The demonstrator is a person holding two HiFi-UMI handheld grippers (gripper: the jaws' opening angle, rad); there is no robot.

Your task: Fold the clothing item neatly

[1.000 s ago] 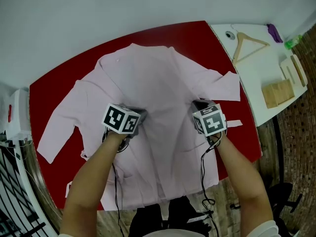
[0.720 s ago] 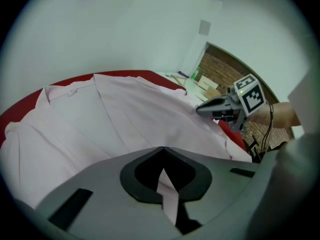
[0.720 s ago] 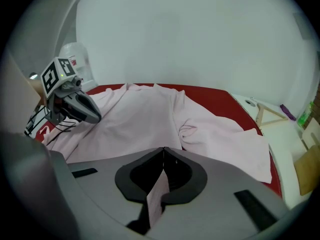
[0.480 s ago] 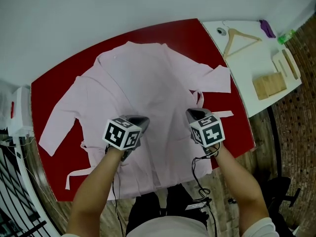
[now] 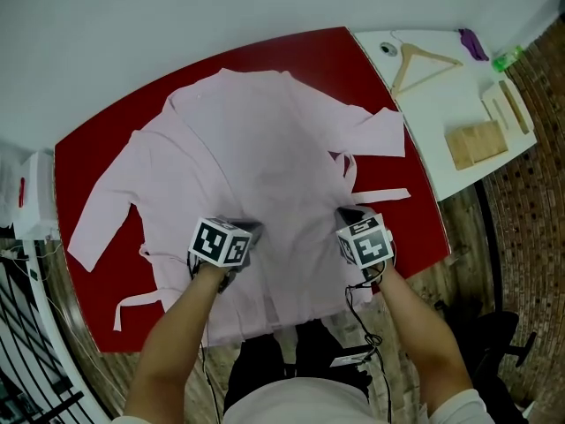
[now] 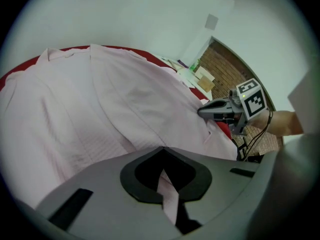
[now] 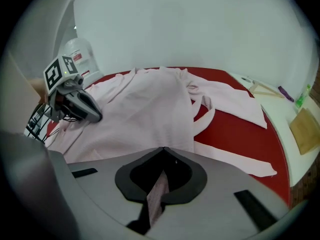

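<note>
A pale pink robe (image 5: 256,140) lies spread face-up on the red table (image 5: 93,153), sleeves out to both sides, its hem hanging over the near edge. My left gripper (image 5: 246,230) is shut on a fold of the robe's cloth left of the middle; the left gripper view shows a pink strip (image 6: 168,196) pinched between its jaws. My right gripper (image 5: 348,212) is shut on the cloth at the robe's right side, and a pinched fold (image 7: 157,191) shows between its jaws. Each gripper also appears in the other's view: the right gripper (image 6: 206,111), the left gripper (image 7: 94,116).
A loose belt strip (image 5: 381,194) lies on the table to the right of the robe. A white side table (image 5: 441,95) at the right carries a wooden hanger (image 5: 422,58), wooden blocks (image 5: 474,143) and a green bottle (image 5: 505,58). A metal rack (image 5: 22,325) stands at the left.
Both grippers have drawn back toward the table's near edge with the cloth still pinched, and the robe has slid along with them.
</note>
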